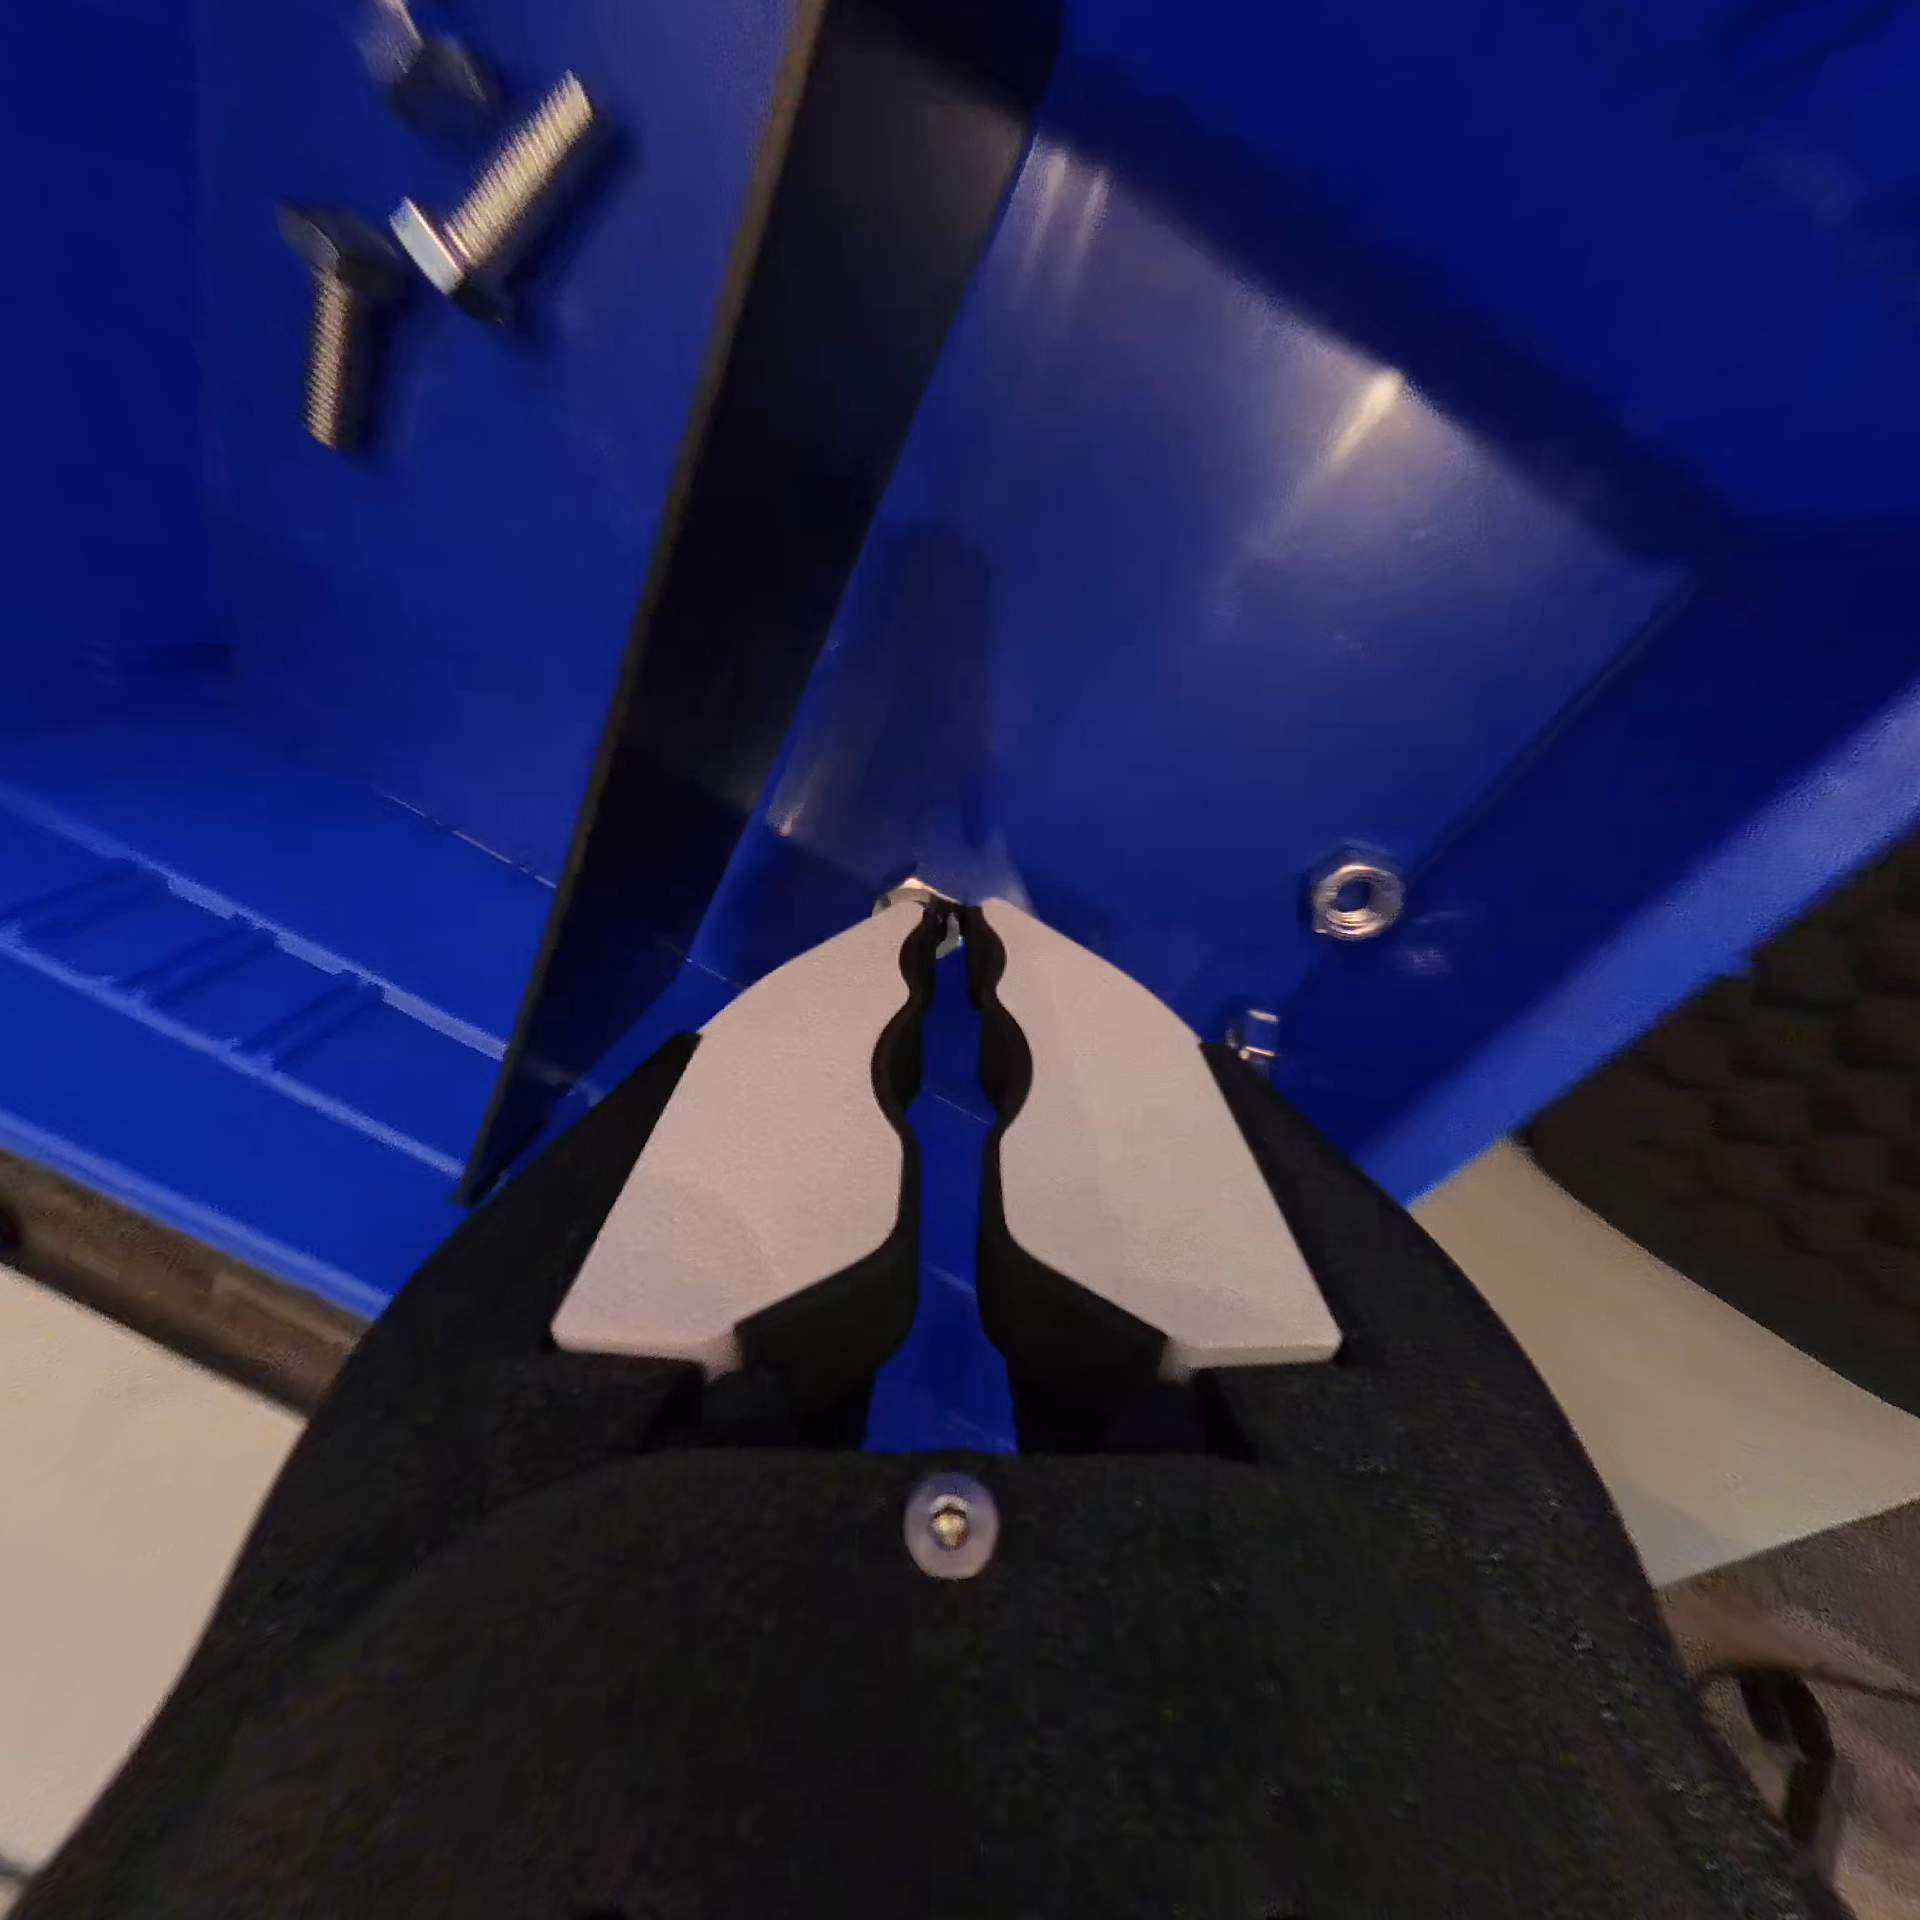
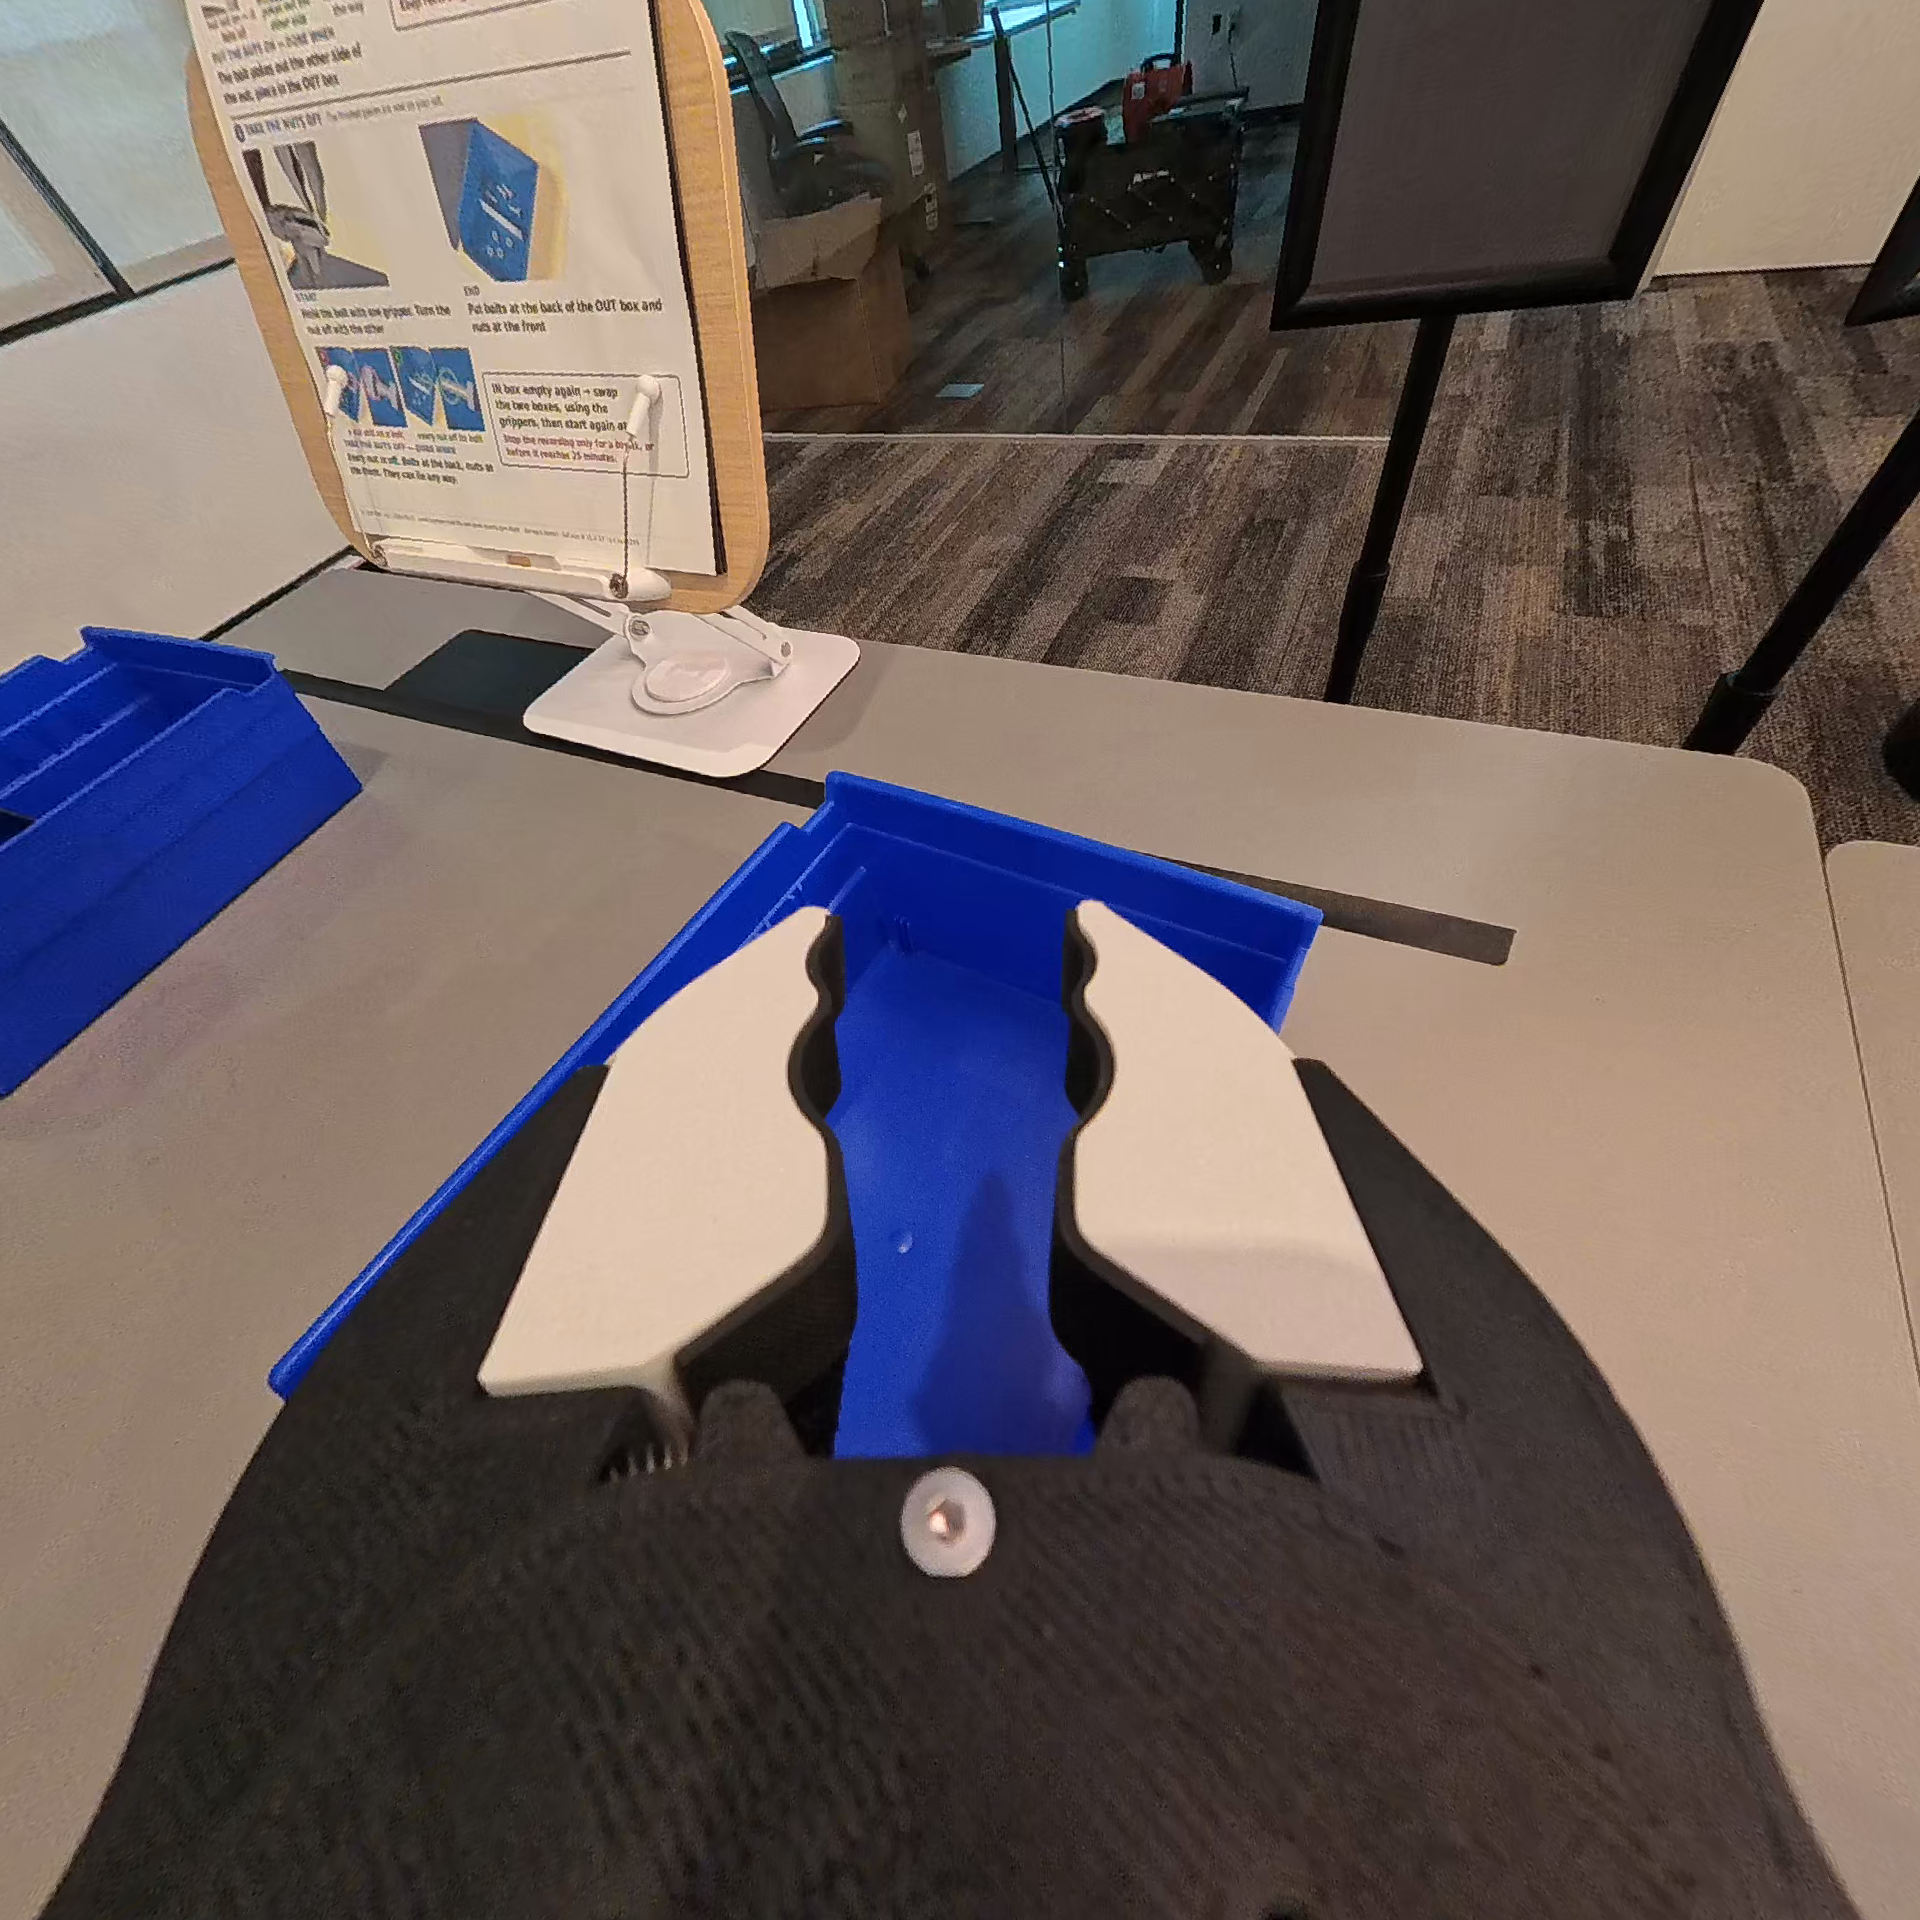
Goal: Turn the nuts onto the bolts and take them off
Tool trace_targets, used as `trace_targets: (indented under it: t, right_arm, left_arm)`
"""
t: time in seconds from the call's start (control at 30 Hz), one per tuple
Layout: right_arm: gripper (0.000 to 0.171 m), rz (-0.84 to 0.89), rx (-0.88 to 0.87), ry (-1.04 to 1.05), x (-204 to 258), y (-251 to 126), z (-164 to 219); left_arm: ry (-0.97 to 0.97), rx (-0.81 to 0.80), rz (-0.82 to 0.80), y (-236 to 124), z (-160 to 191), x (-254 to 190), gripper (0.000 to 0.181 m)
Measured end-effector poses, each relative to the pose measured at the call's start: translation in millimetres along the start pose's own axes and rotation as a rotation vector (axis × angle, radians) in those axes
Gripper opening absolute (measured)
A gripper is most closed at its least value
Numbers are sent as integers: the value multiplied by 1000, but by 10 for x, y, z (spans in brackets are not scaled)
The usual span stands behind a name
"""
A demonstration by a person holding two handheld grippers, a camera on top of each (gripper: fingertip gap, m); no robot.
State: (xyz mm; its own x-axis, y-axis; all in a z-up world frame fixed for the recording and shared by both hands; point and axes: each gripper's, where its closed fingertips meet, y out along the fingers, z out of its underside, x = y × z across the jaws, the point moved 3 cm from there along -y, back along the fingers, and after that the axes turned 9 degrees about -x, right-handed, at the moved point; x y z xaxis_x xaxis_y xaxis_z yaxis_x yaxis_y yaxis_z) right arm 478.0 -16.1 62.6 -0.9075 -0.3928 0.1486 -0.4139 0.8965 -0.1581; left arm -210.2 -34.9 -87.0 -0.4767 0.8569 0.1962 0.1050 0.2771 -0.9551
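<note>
Grey table (image 2: 1455, 1039) carries 2 blue bins. My left hand-held gripper (image 1: 940, 920) pinches a nut (image 1: 914, 896) in the bin's front compartment; bolts (image 1: 488, 197) lie beyond the divider (image 1: 831, 520), up-left. My right hand-held gripper (image 2: 945, 935) hangs released over the empty bin (image 2: 1143, 883).

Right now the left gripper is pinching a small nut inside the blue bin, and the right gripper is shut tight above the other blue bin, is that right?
Not quite. The right gripper is open, not shut: the right wrist view shows its fingers spread wide above the other blue bin, holding nothing. The rest stands: the left gripper is pinching a small nut inside the blue bin.
</note>
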Motion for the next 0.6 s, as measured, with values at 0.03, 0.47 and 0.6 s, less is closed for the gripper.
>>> trace_targets:
  t: [0.03, 0.47, 0.6]
  right_arm:
    - [41, 0, -3, 1, 1, -2, -5]
    - [41, -29, 23, -43, 149, 35, -26]
    - [41, -26, 44, -49, 130, 24, 18]
  left_arm:
    - [-1, -41, 6, -98, -62, -14, 5]
    - [313, -376, 159, -620, -2180, -1352, 5]
    - [419, -232, 177, 75, -2425, -1692, 4]
